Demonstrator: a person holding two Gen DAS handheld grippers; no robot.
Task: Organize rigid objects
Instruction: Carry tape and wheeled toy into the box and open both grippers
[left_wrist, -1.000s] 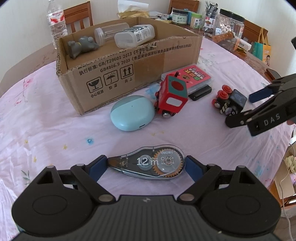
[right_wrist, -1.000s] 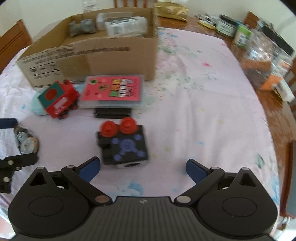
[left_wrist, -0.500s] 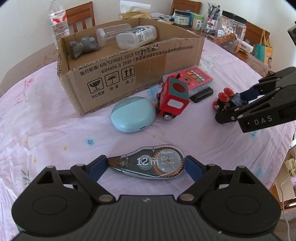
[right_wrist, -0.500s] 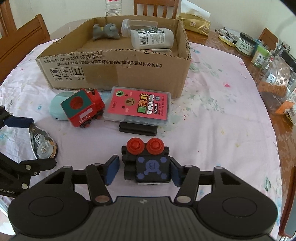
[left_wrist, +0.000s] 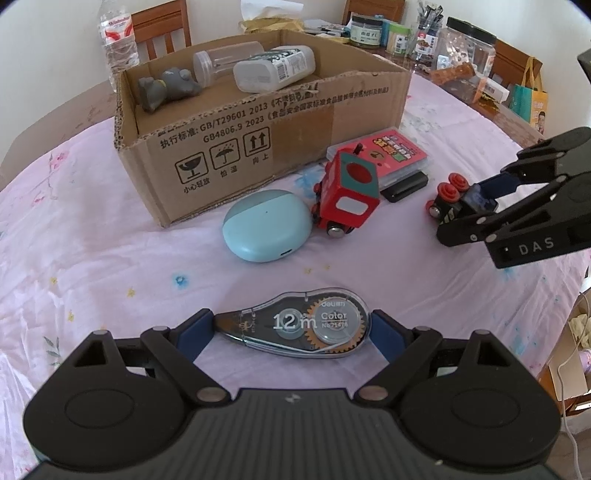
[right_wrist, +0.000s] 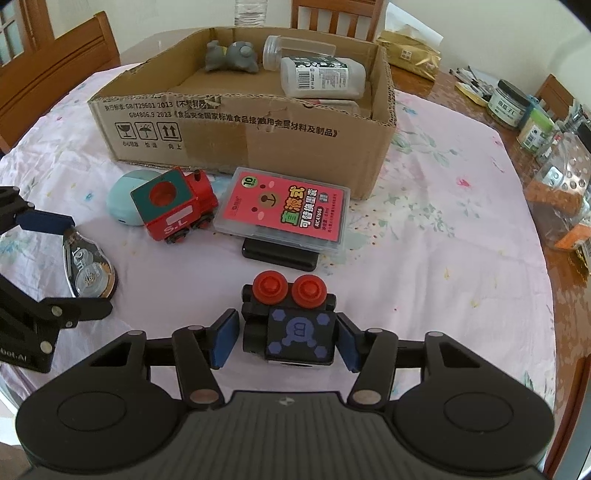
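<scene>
A clear correction tape dispenser (left_wrist: 295, 325) lies lengthwise between the blue pads of my left gripper (left_wrist: 291, 328), which is shut on its two ends just above the pink tablecloth. In the right wrist view, my right gripper (right_wrist: 286, 339) is shut on a black toy train car (right_wrist: 295, 332) with two red knobs, its pads against the car's sides. The open cardboard box (left_wrist: 258, 140) behind holds a grey figure (left_wrist: 166, 86) and two plastic bottles (left_wrist: 273, 68). The left wrist view shows the right gripper (left_wrist: 469, 218) clamped on the black car (left_wrist: 450, 199).
On the cloth before the box lie a light blue case (left_wrist: 266, 230), a red toy locomotive (left_wrist: 349, 195), a pink card case (right_wrist: 288, 210) and a black slab (right_wrist: 280, 256) under it. Jars and bags (right_wrist: 532, 122) crowd the far right; chairs stand behind.
My right gripper has come down over the black toy car and shut its wide-open jaws on the car's sides. The left gripper and the correction tape have stayed put.
</scene>
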